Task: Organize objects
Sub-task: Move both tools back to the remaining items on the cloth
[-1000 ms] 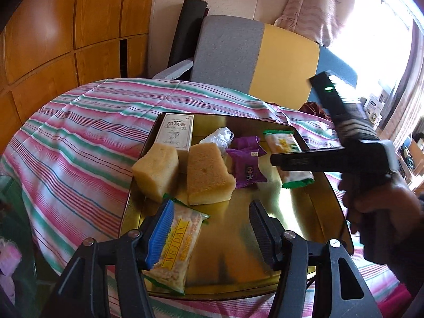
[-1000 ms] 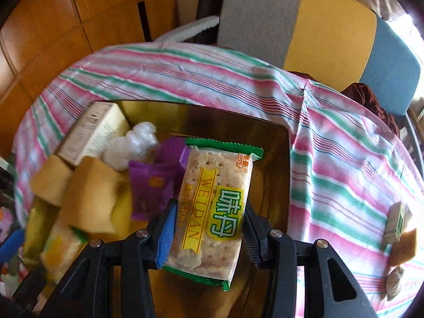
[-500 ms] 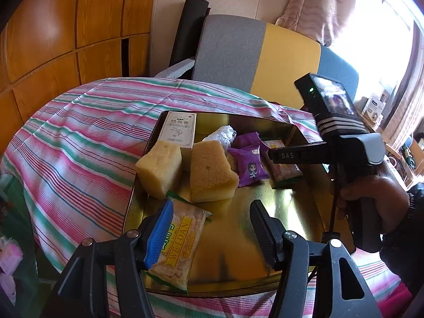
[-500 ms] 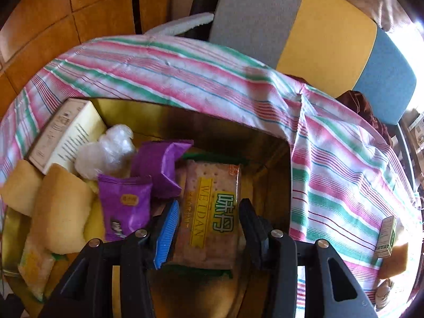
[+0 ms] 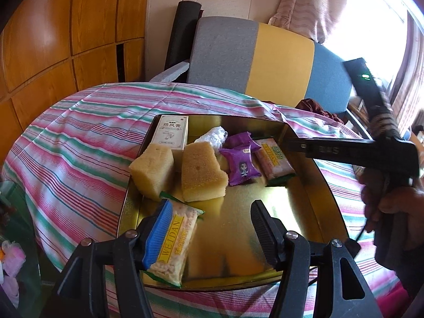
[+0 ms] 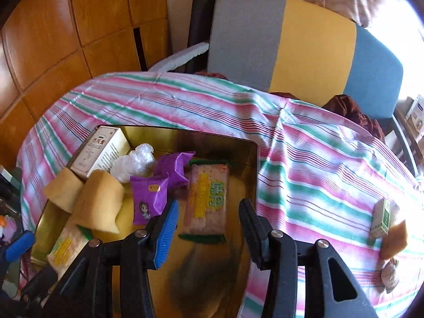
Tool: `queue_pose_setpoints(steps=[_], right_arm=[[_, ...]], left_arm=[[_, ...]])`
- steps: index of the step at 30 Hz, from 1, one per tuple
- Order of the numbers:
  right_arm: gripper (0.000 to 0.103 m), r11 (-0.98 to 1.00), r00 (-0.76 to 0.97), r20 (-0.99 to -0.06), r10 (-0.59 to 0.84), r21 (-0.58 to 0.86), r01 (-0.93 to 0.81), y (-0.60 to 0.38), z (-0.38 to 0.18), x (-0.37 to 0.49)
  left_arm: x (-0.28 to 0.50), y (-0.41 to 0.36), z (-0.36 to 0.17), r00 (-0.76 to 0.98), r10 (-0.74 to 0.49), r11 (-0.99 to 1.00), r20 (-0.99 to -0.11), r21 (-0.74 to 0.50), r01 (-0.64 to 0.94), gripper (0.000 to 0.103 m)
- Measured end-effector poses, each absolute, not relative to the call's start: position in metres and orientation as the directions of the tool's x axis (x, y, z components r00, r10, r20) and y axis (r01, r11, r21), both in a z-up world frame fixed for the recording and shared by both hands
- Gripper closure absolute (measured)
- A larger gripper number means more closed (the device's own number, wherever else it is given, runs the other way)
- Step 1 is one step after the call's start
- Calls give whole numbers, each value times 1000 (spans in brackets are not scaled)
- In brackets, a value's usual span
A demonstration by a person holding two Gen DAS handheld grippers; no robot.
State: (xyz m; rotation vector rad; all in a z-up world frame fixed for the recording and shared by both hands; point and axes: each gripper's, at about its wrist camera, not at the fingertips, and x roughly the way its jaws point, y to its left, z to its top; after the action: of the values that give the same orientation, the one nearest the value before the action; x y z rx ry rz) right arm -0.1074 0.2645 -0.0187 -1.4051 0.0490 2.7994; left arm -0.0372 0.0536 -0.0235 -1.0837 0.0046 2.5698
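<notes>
Gold metal tray (image 5: 328,196) on a striped tablecloth (image 5: 79,143), centre of both views.

Contents, left wrist view:
- White carton (image 5: 171,132) with printed characters, upper left corner of the tray.
- Two yellow sponge blocks (image 5: 202,172), side by side below the carton.
- Crumpled clear plastic wrap (image 5: 214,136), right of the carton.
- Two purple snack packets (image 5: 241,163), overlapping, centre right.
- WEIDAN cracker pack (image 5: 274,157), lying flat, touching the purple packets.
- Second WEIDAN pack (image 5: 175,241), lower left, against the blue pad.

Left gripper (image 5: 209,233): jaws apart, the second pack touching only the blue pad, not clamped.

Right gripper (image 6: 208,234): jaws apart over the flat cracker pack (image 6: 208,201), clear of it.

Off-tray, right wrist view, right edge: small green-and-white box (image 6: 383,218) beside a tan block (image 6: 394,238).
</notes>
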Motion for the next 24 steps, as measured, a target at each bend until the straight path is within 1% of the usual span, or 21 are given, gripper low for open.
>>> queue_pose_setpoints(steps=[10,12,19,21,24], right_arm=[[55,-995,-629,-777,26,43,-94,315,-2,-50],[55,-993,-632,-773,49,31,-114,328,1,-39],[54,-975,-629,-763,146,-3,-222,387,8,-7],[53,-963,-622,-762,180,-7,-269,409,7,2],[52,-939,-610,-759,227,-4,-344,443,5,18]], left_arm=[[-26,70,-16,-645,328,-926,-691,-102,-363,40],[-25,75,-15,-642,334,-922,-690,-98,-375,36],[-21,95,-9,-635,349,-906,-689,-74,-417,35],[-20,102,-7,-634,353,-901,-688,-66,-430,32],[-20,113,-3,-631,359,-892,-688,-53,-449,31]])
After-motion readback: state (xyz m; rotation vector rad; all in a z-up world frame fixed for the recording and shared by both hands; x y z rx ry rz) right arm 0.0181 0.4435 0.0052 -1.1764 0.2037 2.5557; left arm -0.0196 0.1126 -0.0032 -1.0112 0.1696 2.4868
